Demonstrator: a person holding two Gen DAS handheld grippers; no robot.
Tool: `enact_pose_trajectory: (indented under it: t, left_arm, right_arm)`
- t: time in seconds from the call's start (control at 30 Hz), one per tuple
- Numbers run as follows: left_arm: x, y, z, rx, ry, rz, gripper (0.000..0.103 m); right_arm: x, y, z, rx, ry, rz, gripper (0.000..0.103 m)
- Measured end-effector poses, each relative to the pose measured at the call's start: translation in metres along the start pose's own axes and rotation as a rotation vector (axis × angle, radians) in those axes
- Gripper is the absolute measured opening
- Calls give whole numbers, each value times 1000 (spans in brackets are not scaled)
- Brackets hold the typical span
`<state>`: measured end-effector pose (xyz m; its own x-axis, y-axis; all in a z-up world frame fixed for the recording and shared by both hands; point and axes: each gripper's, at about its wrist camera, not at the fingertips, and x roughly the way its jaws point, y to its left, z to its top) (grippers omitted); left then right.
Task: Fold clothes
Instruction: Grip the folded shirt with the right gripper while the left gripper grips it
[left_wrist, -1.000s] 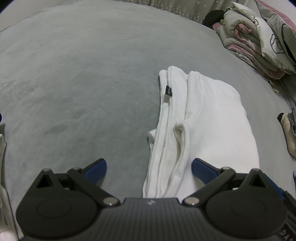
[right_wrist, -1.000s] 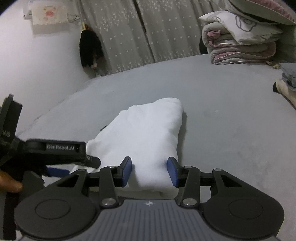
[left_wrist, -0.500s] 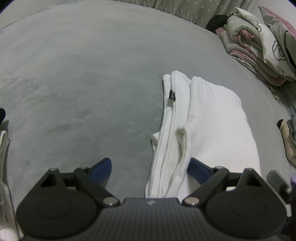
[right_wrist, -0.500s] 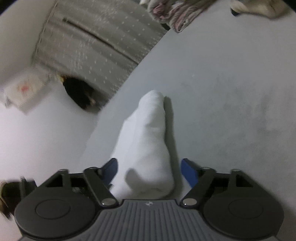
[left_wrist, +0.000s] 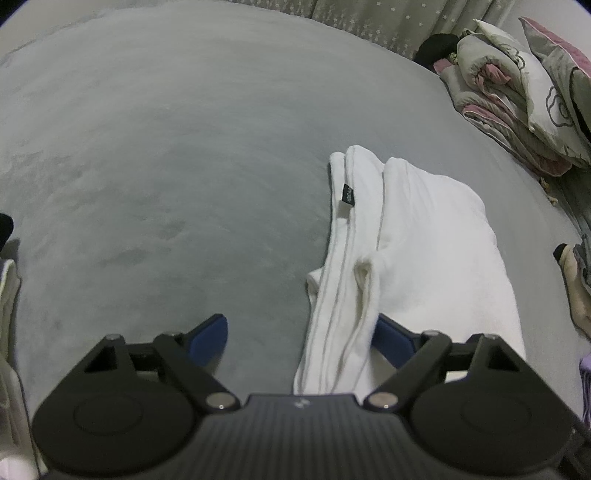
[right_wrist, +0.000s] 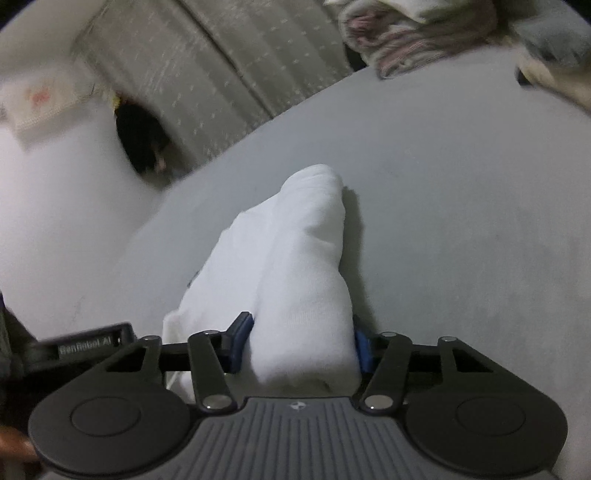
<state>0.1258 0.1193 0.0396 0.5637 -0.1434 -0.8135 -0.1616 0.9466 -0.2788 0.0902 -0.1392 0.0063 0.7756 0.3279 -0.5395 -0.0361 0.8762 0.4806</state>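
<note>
Lying on bed: a folded white garment (left_wrist: 424, 251) is seen on the grey bed cover (left_wrist: 166, 166), right of centre in the left wrist view.
Left gripper (left_wrist: 299, 332): jaws are held wide and have just been closing a little; the garment's near edge lies between them, the right pad is at the cloth, the left pad is over bare cover, so no grip is made.
Right gripper (right_wrist: 301, 341): jaws have just been closing; a thick fold of the garment (right_wrist: 295, 266) is clamped between the blue pads.
Left view only: the stacked hems and a small dark label (left_wrist: 348, 195) on the garment's left edge are shown.
Right view only: the left gripper's body is seen at the left edge, plus a dark object (right_wrist: 142, 140) by the wall.
Room: dotted curtains (right_wrist: 229, 62) are seen behind the bed; bundled quilts (left_wrist: 517, 99) are piled at its far right corner.
</note>
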Motion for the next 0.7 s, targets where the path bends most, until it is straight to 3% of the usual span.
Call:
enact_pose_trajectory:
  t: [0.1, 0.17, 0.4, 0.53, 0.6, 0.7]
  left_arm:
    - [-6, -1, 0, 0, 8, -85, 75]
    - [-11, -4, 0, 5, 15, -147, 74]
    - [-14, -17, -14, 53, 57, -200, 78]
    - [-9, -19, -18, 58, 68, -180, 81]
    - [-9, -18, -18, 51, 65, -190, 91]
    - [-10, -17, -18, 36, 60, -207, 98]
  right_arm:
    - [-12, 9, 10, -80, 7, -24, 49]
    - [-25, 13, 16, -132, -4, -43, 48]
    - [-73, -2, 33, -272, 23, -134, 48]
    - [-71, -30, 15, -227, 66, -127, 50]
    - [-69, -41, 7, -177, 54, -114, 52]
    - [-68, -43, 10, -155, 66, -99, 55]
